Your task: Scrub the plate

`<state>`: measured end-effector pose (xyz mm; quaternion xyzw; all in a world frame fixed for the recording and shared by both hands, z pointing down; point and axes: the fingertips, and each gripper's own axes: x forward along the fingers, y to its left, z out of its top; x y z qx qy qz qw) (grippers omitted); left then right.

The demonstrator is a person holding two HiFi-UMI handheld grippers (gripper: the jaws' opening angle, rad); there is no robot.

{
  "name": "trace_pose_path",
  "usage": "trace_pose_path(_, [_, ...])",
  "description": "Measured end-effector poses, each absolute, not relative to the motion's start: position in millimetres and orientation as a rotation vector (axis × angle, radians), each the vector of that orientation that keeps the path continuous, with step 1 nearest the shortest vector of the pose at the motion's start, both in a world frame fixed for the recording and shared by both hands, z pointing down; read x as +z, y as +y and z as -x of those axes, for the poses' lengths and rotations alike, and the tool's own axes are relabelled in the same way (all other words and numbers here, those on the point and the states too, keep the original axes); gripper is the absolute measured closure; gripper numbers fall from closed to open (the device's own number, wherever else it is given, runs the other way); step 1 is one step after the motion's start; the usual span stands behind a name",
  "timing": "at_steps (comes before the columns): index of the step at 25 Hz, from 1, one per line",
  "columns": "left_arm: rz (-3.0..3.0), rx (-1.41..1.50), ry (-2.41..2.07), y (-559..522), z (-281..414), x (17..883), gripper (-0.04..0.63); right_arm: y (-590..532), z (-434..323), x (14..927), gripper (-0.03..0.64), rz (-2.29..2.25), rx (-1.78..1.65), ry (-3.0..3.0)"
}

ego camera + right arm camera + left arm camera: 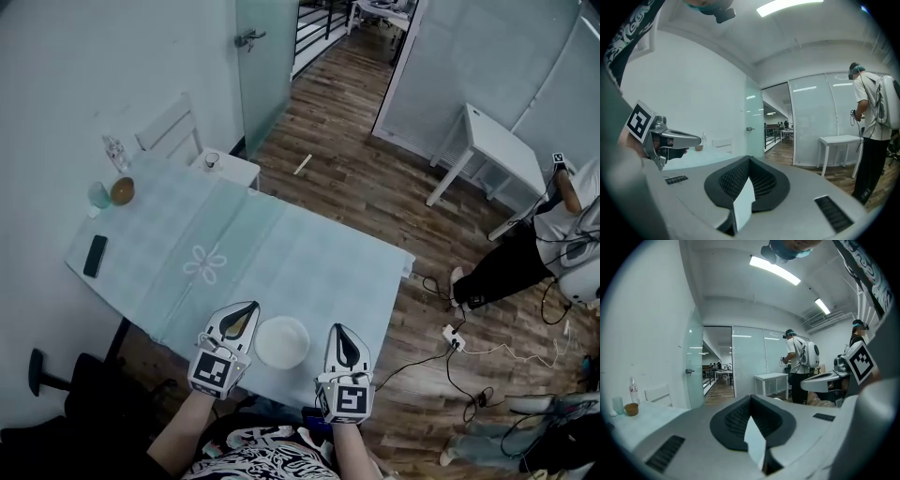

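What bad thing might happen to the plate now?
1. The plate lies close to the near edge of the table, so a hard push might slide it off onto the wooden floor.
2. The left gripper and the right gripper are both shut with nothing in them, so nothing steadies the plate and it may skid when scrubbed.

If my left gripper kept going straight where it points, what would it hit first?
Nothing near, it seems: the left gripper points out over the table, beside the plate, toward the distant glass wall. Depth is hard to judge.
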<state>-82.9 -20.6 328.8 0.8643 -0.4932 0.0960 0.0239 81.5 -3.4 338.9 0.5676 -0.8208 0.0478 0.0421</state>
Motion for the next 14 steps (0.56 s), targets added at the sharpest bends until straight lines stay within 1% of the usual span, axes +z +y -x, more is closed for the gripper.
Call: trace_pose_path(14, [-2.689,0.325,-1.542,-22.0,87.8,336.1,0.572,3.2,-101.5,339.4,0.612,-1.814,0.130,-2.464])
